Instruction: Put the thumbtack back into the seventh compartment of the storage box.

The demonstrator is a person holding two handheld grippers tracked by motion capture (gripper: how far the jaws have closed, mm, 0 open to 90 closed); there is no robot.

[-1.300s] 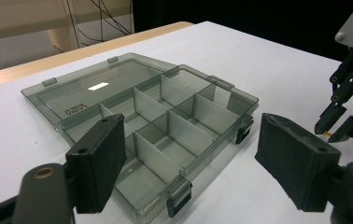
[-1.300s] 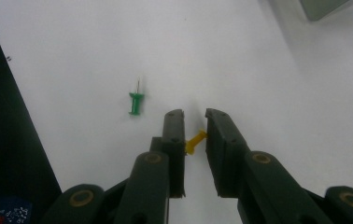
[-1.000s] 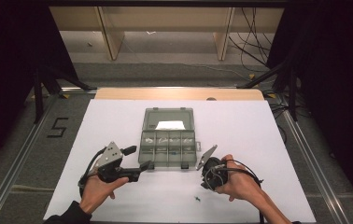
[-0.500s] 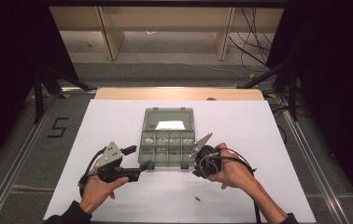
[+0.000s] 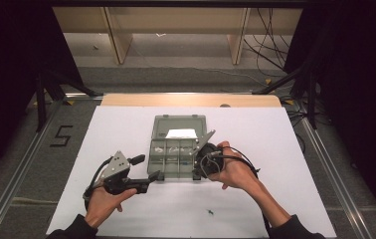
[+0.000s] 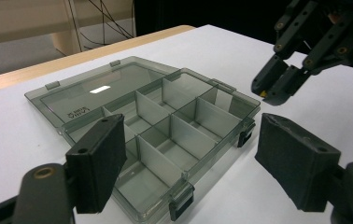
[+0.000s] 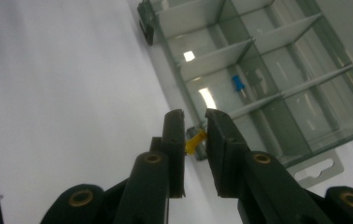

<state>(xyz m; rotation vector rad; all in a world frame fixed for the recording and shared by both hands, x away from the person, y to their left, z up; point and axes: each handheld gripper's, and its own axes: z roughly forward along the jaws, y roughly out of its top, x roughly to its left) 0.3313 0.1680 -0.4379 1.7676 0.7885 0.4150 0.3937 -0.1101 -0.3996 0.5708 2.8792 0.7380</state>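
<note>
Right gripper (image 7: 194, 128) fingers pinching yellow pushpin (image 7: 194, 140) at right edge of open compartment box (image 5: 178, 149) | left gripper (image 5: 143, 172) fingers spread, empty, at near-left corner | advise: centre over a compartment, lower, then release; blue pushpin (image 7: 238, 84) already inside.

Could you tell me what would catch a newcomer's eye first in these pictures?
Probably the open clear organizer box in the middle of the white table, with a blue pushpin in one compartment. Next, the right gripper pinching a small yellow pin at the box's edge, while the left gripper waits open nearby.
</note>
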